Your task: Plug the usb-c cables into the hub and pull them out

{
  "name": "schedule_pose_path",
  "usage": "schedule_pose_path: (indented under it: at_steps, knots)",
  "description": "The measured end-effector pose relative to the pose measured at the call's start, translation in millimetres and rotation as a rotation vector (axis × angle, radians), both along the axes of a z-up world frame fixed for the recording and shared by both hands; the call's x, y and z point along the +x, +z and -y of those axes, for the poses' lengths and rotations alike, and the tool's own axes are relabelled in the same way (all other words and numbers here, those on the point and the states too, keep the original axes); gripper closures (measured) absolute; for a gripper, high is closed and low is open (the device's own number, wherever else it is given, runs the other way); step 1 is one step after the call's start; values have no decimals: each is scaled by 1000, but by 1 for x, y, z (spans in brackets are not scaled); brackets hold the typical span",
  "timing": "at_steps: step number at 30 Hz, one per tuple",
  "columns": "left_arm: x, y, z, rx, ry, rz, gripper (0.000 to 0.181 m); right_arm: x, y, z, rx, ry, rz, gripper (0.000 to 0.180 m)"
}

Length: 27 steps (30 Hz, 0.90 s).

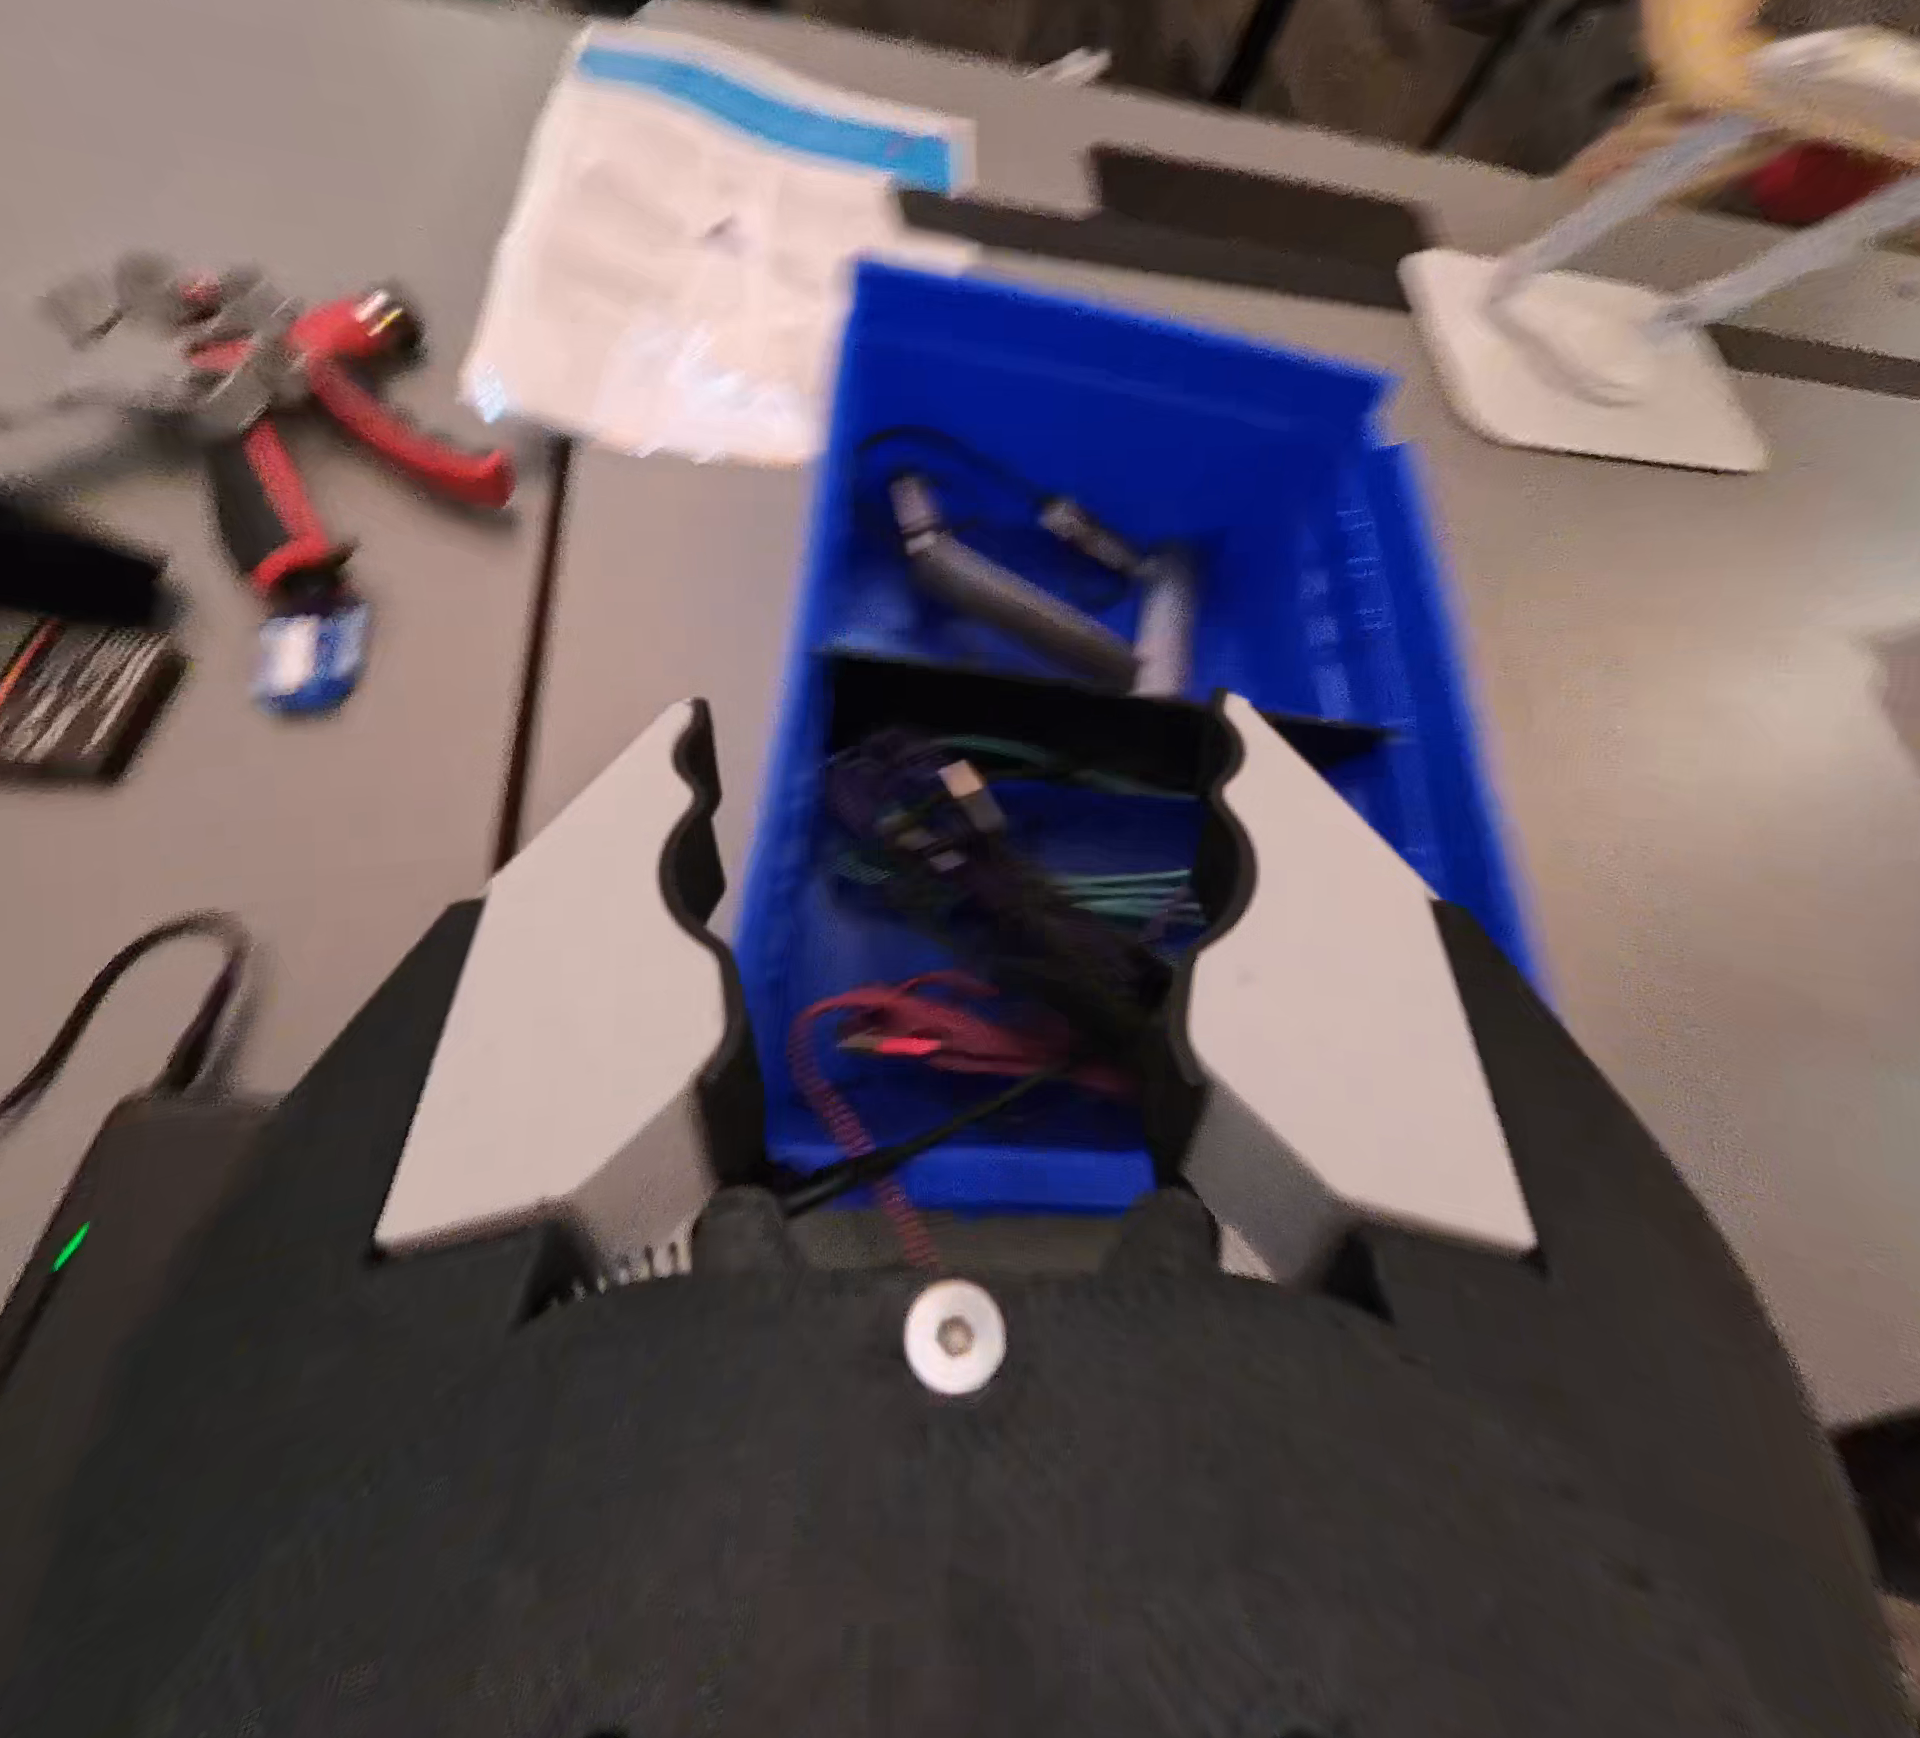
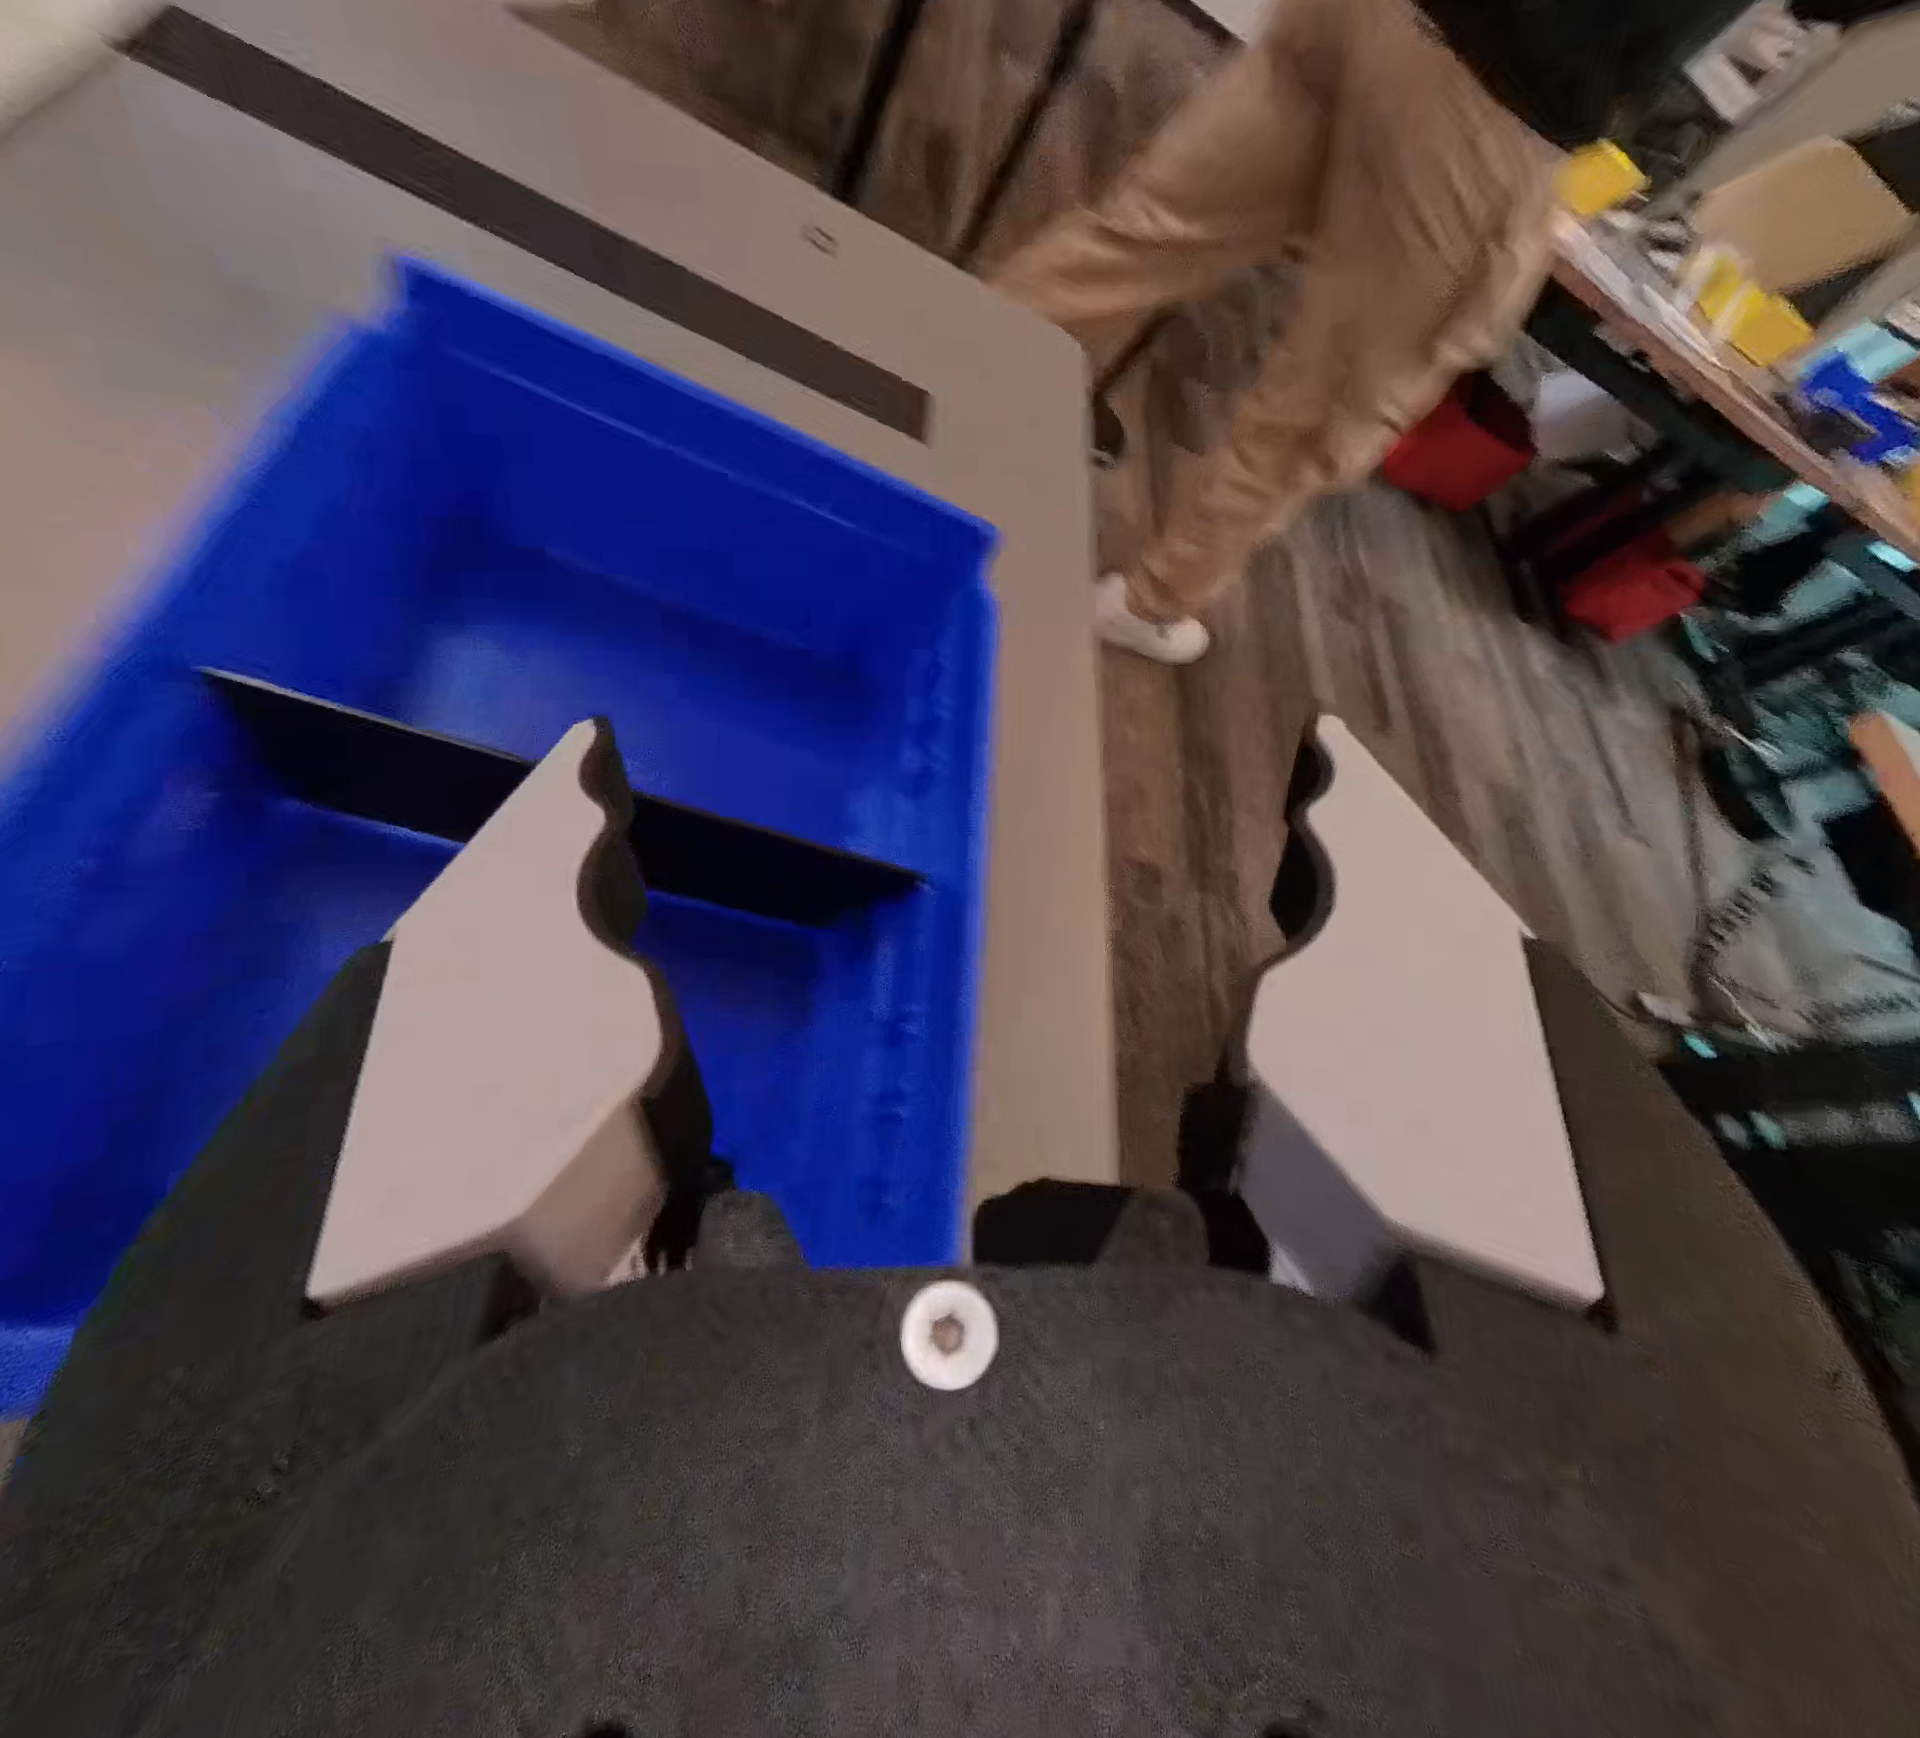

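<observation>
Only the left wrist view shows cables [image 1: 977, 940] in the bin [image 1: 1351, 545].

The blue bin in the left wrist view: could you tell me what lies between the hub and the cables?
A black divider crosses the blue bin, with the grey hub beyond it and the cables in the nearer compartment.
</observation>
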<state>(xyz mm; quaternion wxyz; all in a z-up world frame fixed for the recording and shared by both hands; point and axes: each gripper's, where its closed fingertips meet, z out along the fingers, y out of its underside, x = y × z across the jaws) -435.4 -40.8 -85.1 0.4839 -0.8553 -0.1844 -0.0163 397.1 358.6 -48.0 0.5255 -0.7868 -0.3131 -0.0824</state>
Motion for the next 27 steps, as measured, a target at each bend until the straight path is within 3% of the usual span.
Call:
schedule_pose_path:
  at_steps: [3,6,9,11,13,16,19,23,26,27]
  knots:
    - [79,44,-38,123,-211,-15,76,-81,10,37,-74,176,-36,57]
    - [177,52,-74,145,-443,-8,66,-172,9,80,-139,376,-81,53]
    - [270,39,-100,141,-639,40,65,-255,-5,126,-234,547,-163,45]
    - [320,11,-113,71,-749,61,65,-303,-21,152,-281,630,-227,43]
    - [349,-25,-131,9,-798,22,57,-341,-53,178,-389,687,-238,28]
    - [370,-79,-148,-138,-833,72,51,-380,-94,196,-466,718,-231,25]
    - [363,-106,-166,-164,-815,-56,48,-395,-137,188,-473,655,-165,25]
    - [357,-145,-168,-272,-814,-7,34,-406,-168,182,-500,624,-169,31]
    - [332,-162,-180,-282,-715,-211,61,-408,-192,176,-523,587,-139,34]
    - [331,-162,-181,-273,-709,-225,63,-407,-203,177,-566,573,-104,33]
